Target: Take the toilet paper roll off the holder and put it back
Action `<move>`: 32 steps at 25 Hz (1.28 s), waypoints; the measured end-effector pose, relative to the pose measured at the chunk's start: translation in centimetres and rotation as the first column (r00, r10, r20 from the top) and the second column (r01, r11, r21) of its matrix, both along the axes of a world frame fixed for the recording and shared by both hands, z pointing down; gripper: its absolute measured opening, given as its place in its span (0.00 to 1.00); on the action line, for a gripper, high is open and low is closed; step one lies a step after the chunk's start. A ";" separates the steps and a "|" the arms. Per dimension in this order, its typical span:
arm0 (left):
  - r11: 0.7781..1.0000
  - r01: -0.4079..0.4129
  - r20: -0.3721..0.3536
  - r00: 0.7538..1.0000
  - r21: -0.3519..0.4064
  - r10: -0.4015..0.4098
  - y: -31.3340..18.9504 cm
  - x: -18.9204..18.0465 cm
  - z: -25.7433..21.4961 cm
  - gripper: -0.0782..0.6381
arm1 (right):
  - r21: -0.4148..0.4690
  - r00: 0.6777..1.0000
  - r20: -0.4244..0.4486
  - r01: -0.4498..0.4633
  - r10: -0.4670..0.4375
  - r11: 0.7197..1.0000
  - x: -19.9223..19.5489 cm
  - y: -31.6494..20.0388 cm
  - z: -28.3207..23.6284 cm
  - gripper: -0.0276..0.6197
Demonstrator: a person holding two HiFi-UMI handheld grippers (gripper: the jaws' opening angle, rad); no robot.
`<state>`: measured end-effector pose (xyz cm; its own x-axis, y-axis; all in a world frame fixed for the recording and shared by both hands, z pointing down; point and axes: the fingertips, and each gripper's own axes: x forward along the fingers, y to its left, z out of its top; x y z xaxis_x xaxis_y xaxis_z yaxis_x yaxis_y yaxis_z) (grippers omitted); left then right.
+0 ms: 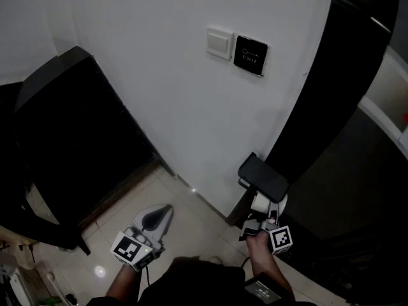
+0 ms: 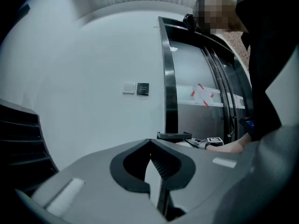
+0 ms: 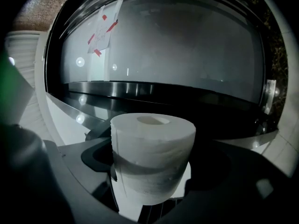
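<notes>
The black holder was fixed low on the white wall, beside a dark curved door frame. In the head view the toilet paper roll lay just under the holder's flat black cover. Whether it sat on the holder's bar could not be determined from any view.

The right tongs were clenched on the roll. In the right gripper view the roll filled the gap of the right tongs, one jaw pressing each side of its paper wall. The open end of its hollow core pointed to the top of that view. A dark band crossed the lower half of the roll.

The left tongs were held well apart from the roll and holder, out over the pale tiled floor. In the left gripper view the left tongs were closed tip to tip, with nothing between the jaws. The holder showed in the distance beyond them.

Higher on the wall, a white switch sat just beside a black button plate. A sheet of paper fixed with red tape was on the panel behind the roll.
</notes>
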<state>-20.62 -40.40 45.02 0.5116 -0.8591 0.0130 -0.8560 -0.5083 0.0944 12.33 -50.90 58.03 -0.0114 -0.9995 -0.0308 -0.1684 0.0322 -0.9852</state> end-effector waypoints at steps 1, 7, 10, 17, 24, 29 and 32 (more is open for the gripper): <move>1.000 0.000 0.005 1.000 0.003 0.000 0.0 -0.1 -0.1 0.11 | 0.001 1.000 -0.002 0.007 -0.007 1.000 -0.5 -0.2 0.0 0.76; 0.999 0.033 0.012 0.999 -0.001 -0.033 0.1 -1.1 -0.1 0.11 | 0.003 0.998 -0.038 0.050 -0.050 0.999 -2.8 -1.7 -0.2 0.76; 0.998 0.058 0.016 0.998 -0.009 -0.058 0.3 -1.9 0.0 0.11 | 0.007 0.995 -0.037 0.093 -0.092 0.996 -4.8 -2.3 0.1 0.76; 0.994 0.108 0.023 0.994 -0.016 -0.108 1.0 -3.4 0.3 0.11 | 0.008 0.990 -0.040 0.135 -0.135 0.991 -7.2 -3.4 0.3 0.76; 0.994 0.109 0.014 0.994 -0.020 -0.109 1.3 -3.6 0.7 0.11 | 0.031 0.971 -0.092 0.225 -0.222 0.974 -9.0 -3.7 0.5 0.80; 0.997 0.071 0.014 0.997 -0.022 -0.071 1.2 -2.8 1.0 0.11 | -0.017 0.948 -0.134 0.290 -0.290 0.957 -10.1 -2.3 0.7 0.80; 0.999 0.032 0.017 0.999 -0.014 -0.032 1.0 -1.9 1.0 0.11 | -0.053 0.929 -0.148 0.334 -0.339 0.941 -10.6 -1.0 0.8 0.79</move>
<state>-22.52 -39.40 46.00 0.4832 -0.8749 0.0334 -0.8735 -0.4791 0.0865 1.76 -51.88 58.80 -0.3496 -0.9366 0.0244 -0.3009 0.0876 -0.9496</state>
